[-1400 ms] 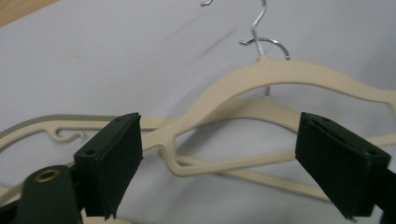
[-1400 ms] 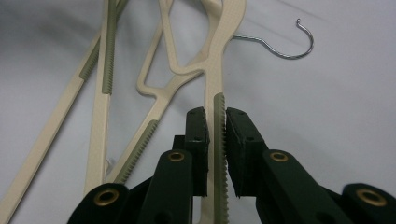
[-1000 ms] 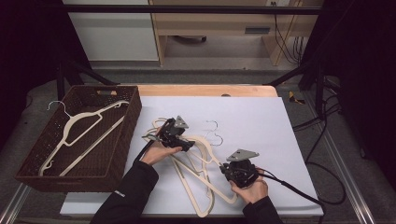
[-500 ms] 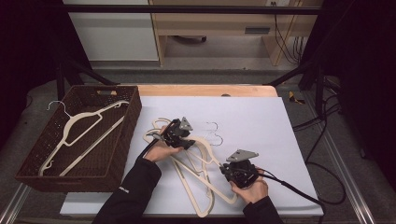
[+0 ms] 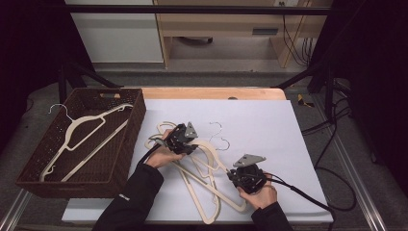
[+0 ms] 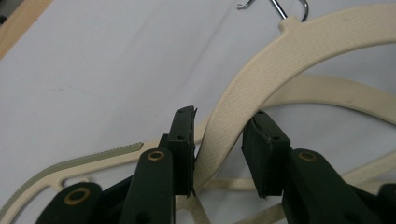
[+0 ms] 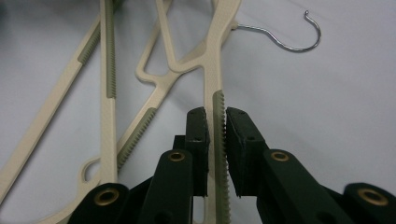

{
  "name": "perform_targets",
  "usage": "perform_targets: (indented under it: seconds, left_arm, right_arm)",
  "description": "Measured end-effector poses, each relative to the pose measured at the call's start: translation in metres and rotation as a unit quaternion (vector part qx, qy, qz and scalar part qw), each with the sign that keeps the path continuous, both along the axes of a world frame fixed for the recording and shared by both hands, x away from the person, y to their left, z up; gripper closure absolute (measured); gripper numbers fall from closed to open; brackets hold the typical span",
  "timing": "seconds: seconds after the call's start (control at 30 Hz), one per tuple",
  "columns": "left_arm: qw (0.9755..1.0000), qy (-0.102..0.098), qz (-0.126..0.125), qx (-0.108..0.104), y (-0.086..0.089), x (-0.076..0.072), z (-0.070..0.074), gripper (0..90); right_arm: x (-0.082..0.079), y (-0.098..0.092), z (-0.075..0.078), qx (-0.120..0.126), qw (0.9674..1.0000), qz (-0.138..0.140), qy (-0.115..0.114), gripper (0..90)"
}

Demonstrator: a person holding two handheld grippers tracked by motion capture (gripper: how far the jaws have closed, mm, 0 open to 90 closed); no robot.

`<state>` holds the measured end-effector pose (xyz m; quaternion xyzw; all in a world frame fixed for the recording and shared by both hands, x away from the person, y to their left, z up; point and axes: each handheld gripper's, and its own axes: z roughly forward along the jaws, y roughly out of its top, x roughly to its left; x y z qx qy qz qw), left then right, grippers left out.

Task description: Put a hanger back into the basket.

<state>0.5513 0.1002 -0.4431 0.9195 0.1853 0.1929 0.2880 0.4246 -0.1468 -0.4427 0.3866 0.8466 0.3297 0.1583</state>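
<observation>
Several cream plastic hangers [image 5: 208, 169] with metal hooks lie overlapped on the white sheet [image 5: 274, 130]. My left gripper [image 5: 182, 138] sits at the upper left of the pile. In the left gripper view it [image 6: 222, 116] is open, its jaws straddling a curved hanger shoulder [image 6: 261, 70]; one pad is close against it, the other stands apart. My right gripper [image 5: 244, 176] is at the pile's lower right. In the right gripper view it [image 7: 215, 112] is shut on a straight hanger arm [image 7: 215, 70] at its grey ribbed strip, with the hook [image 7: 299, 39] ahead.
A dark wicker basket [image 5: 131, 130] stands at the left of the table, holding one cream hanger [image 5: 82, 132]. A wooden table edge [image 5: 211, 93] runs behind the sheet. Cables [image 5: 298, 190] trail from the right gripper toward the right edge.
My left gripper has edged slightly right onto the hanger shoulder. The right gripper has stayed almost still on its hanger arm.
</observation>
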Motion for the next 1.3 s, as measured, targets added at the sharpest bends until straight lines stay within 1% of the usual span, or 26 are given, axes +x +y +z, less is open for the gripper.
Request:
perform_targets:
  seconds: [0.03,0.1,0.13,0.2,0.27,0.37,0.43,0.47,0.5,0.53,0.63,0.7,0.73,0.77,0.8,0.9,0.93,0.97,1.0,1.03,1.1,1.13,1.17,1.2,1.27,1.3]
  left_arm:
    - [1.0,-0.001,-0.003,0.008,0.001,-0.002,0.002,66.5]
    - [0.9999,-0.001,-0.01,0.014,0.003,-0.007,0.003,68.6]
    - [0.9998,0.002,-0.014,0.016,0.005,-0.009,0.004,69.4]
    - [0.9997,-0.002,-0.018,0.013,0.008,-0.014,0.006,71.1]
    - [0.9996,-0.009,-0.022,0.017,0.011,-0.021,0.007,72.6]
    - [0.9993,-0.019,-0.019,0.025,0.013,-0.033,0.008,74.7]
    - [0.9993,-0.022,-0.019,0.022,0.015,-0.039,0.008,75.1]
    - [0.9992,-0.023,-0.019,0.026,0.016,-0.042,0.009,75.2]
    - [0.9993,-0.024,-0.02,0.023,0.016,-0.044,0.009,75.4]
    - [0.999,-0.027,-0.018,0.029,0.017,-0.048,0.009,75.5]
    - [0.9988,-0.03,-0.012,0.037,0.018,-0.056,0.012,75.7]
    - [0.9988,-0.036,-0.005,0.032,0.017,-0.061,0.013,75.7]
    - [0.9987,-0.041,-0.001,0.031,0.017,-0.064,0.012,75.7]
    - [0.9985,-0.039,0.001,0.037,0.016,-0.066,0.014,75.7]
    - [0.9986,-0.037,0.002,0.037,0.016,-0.068,0.014,75.7]
    - [0.9987,-0.04,0.01,0.03,0.015,-0.075,0.014,75.7]
    - [0.9987,-0.039,0.012,0.032,0.016,-0.077,0.015,75.7]
    - [0.9988,-0.037,0.016,0.028,0.016,-0.079,0.015,75.7]
    - [0.9988,-0.035,0.016,0.03,0.016,-0.08,0.016,75.7]
    - [0.999,-0.034,0.018,0.024,0.017,-0.081,0.015,75.8]
    - [0.999,-0.034,0.02,0.021,0.018,-0.083,0.015,75.7]
    - [0.9993,-0.027,0.017,0.017,0.018,-0.084,0.015,75.7]
    - [0.9995,-0.025,0.018,0.013,0.018,-0.085,0.014,75.7]
    - [0.9994,-0.027,0.016,0.016,0.018,-0.086,0.014,75.7]
    - [0.9996,-0.018,0.014,0.017,0.019,-0.087,0.015,75.7]
    - [0.9997,-0.016,0.013,0.013,0.019,-0.088,0.015,75.7]
  right_arm:
    - [0.0,0.0,-0.001,0.002,1.0,0.0,0.005,79.4]
    - [0.002,-0.001,-0.001,0.0,1.0,0.0,-0.002,78.8]
    - [0.002,-0.003,-0.001,0.003,1.0,-0.002,-0.002,78.4]
    - [0.003,-0.007,0.0,0.012,0.9999,-0.004,0.0,77.5]
    - [0.004,-0.01,0.0,0.024,0.9997,-0.009,0.005,75.6]
    - [0.006,-0.012,0.001,0.038,0.9992,-0.009,0.008,69.2]
    - [0.007,-0.012,0.001,0.05,0.9987,-0.004,0.009,65.2]
    - [0.008,-0.011,0.001,0.057,0.9983,-0.002,0.006,62.5]
    - [0.009,-0.011,0.002,0.067,0.9977,-0.002,0.006,58.7]
    - [0.01,-0.011,0.002,0.076,0.9971,0.005,0.0,55.5]
    - [0.014,-0.01,0.006,0.1,0.9948,0.005,-0.016,45.3]
    - [0.018,-0.009,0.009,0.113,0.9935,0.004,-0.017,40.5]
    - [0.02,-0.008,0.011,0.109,0.9938,0.008,-0.019,38.6]
    - [0.022,-0.004,0.013,0.109,0.9938,0.008,-0.02,38.2]
    - [0.025,-0.001,0.014,0.109,0.9936,0.018,-0.024,37.8]
    - [0.034,0.014,0.017,0.119,0.9922,0.033,-0.018,38.3]
    - [0.037,0.019,0.017,0.116,0.9926,0.036,-0.01,39.2]
    - [0.04,0.025,0.016,0.116,0.9925,0.04,-0.001,40.0]
    - [0.043,0.029,0.015,0.107,0.993,0.049,0.002,40.5]
    - [0.045,0.035,0.013,0.104,0.9934,0.048,0.008,42.7]
    - [0.048,0.042,0.008,0.094,0.9938,0.056,0.015,48.0]
    - [0.049,0.045,0.006,0.089,0.9942,0.057,0.018,52.5]
    - [0.05,0.047,0.005,0.086,0.9943,0.057,0.027,58.0]
    - [0.05,0.048,0.003,0.085,0.9942,0.061,0.022,62.9]
    - [0.051,0.048,0.003,0.09,0.9923,0.079,0.032,72.9]
    - [0.05,0.047,0.004,0.085,0.9921,0.087,0.03,73.2]
